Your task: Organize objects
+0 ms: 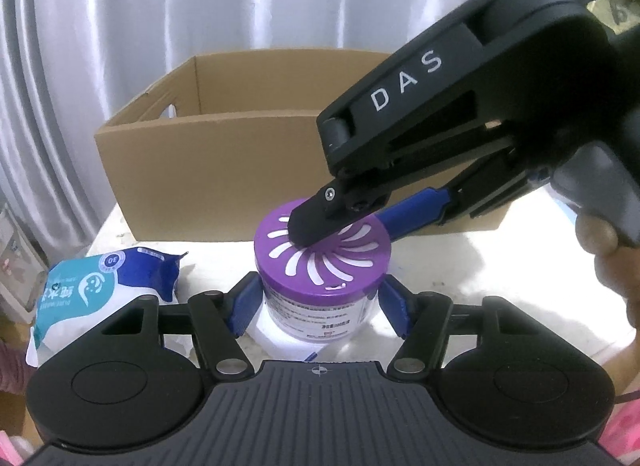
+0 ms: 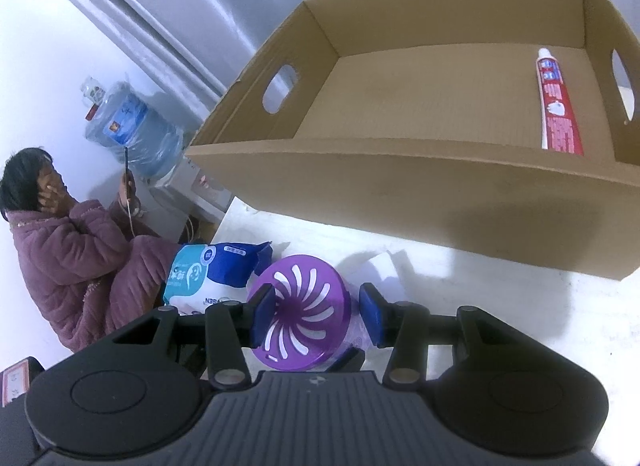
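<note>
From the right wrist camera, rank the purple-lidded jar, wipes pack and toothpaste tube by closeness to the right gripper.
1. Purple-lidded jar: between the right gripper fingers.
2. Wipes pack: just left, on the table.
3. Toothpaste tube: farthest, inside the cardboard box.

A purple-lidded jar [image 1: 322,266] stands upright on the white table [image 1: 460,262], between the blue pads [image 1: 242,306] of the left gripper [image 1: 320,306]; whether the pads touch its sides cannot be told. From the upper right the right gripper [image 1: 340,221] reaches down over the jar, one black fingertip lying on the slotted lid. A hand [image 1: 608,250] holds its handle. Left of the jar lies a blue and white packet [image 1: 92,290]. Behind stands an open cardboard box [image 1: 224,169], with a grey curtain [image 1: 120,25] beyond.
</note>
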`<move>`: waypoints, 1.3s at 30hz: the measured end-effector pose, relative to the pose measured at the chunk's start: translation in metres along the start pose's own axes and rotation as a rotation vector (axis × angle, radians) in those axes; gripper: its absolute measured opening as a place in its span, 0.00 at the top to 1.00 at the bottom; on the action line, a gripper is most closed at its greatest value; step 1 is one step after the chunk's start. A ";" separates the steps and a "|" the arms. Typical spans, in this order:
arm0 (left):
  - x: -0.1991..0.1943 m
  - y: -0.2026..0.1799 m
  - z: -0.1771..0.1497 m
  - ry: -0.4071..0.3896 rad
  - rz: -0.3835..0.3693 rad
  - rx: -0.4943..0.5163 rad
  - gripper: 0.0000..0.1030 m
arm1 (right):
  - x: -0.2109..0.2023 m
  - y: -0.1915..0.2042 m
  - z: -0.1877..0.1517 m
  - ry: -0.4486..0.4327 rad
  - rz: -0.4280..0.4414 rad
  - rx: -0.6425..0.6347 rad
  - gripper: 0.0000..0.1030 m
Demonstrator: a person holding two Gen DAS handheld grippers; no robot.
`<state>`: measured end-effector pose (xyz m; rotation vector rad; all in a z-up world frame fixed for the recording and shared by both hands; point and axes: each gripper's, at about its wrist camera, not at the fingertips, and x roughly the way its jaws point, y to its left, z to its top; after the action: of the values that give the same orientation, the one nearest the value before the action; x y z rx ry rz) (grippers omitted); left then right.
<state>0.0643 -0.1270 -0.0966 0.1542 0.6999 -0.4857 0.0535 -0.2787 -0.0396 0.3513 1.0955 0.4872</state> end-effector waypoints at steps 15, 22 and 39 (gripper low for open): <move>0.018 -0.002 -0.003 0.004 0.024 0.008 0.37 | 0.000 -0.003 -0.001 0.000 0.010 0.011 0.52; 0.013 -0.002 -0.005 0.001 0.023 0.009 0.37 | -0.001 -0.002 -0.002 0.009 0.010 0.008 0.51; 0.010 -0.004 0.000 0.046 0.036 -0.029 0.37 | -0.005 0.005 -0.008 -0.004 0.005 0.000 0.51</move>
<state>0.0692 -0.1343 -0.1034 0.1515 0.7478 -0.4381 0.0432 -0.2771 -0.0374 0.3552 1.0910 0.4904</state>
